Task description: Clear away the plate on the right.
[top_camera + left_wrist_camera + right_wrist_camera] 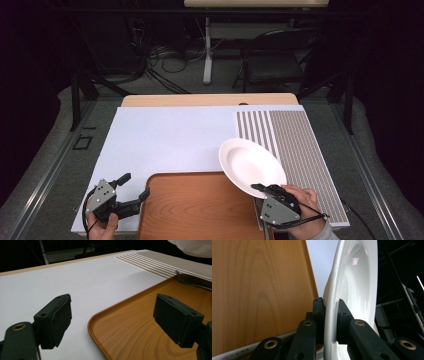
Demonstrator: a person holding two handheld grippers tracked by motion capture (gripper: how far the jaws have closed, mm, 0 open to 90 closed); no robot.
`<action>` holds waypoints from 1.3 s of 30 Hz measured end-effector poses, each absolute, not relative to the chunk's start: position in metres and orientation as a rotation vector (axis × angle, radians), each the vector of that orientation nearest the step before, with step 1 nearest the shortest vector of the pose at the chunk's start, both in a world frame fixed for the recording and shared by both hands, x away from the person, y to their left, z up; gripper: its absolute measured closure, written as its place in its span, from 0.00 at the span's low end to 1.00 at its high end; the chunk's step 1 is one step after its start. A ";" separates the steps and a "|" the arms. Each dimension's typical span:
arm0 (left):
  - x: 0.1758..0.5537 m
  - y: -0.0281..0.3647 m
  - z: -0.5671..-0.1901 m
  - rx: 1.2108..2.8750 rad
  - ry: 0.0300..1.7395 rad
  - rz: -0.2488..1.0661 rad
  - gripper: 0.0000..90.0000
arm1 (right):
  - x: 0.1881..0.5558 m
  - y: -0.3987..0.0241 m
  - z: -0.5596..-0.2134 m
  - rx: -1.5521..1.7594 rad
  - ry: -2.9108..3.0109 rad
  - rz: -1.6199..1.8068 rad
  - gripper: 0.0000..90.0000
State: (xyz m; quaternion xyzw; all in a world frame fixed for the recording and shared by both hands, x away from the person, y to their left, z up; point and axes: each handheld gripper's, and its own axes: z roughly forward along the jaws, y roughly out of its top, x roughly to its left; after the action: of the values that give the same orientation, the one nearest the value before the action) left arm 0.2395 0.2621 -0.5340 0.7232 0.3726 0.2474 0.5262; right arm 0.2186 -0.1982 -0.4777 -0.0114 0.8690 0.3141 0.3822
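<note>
A white plate (250, 165) hangs above the right end of the wooden tray (200, 210), held by its near rim. My right gripper (264, 190) is shut on that rim; in the right gripper view its jaws pinch the plate (352, 285) edge-on, with the tray (259, 292) to the left. At the front left of the table my left gripper (135, 186) stands open, nothing between its fingers. Its own view looks past both pads (57, 317) at the tray's corner (140, 325); a fork (190, 281) lies on the tray's far side, under the plate (195, 246).
A white sheet (165, 140) covers most of the table. A striped and dotted mat (300, 145) lies at the right. The table's wooden back edge (210, 99) shows beyond. A chair (275, 60) and cables stand on the floor behind.
</note>
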 end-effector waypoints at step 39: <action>0.240 0.262 -0.534 1.728 0.892 0.590 0.17 | 0.181 -0.120 -0.512 -0.317 2.339 0.867 0.90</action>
State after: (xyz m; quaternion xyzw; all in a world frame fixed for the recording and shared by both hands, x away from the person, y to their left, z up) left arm 0.2395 0.2619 -0.5341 0.7229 0.3732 0.2466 0.5266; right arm 0.1807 -0.1205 -0.5119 -0.1201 0.8849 0.3280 0.3082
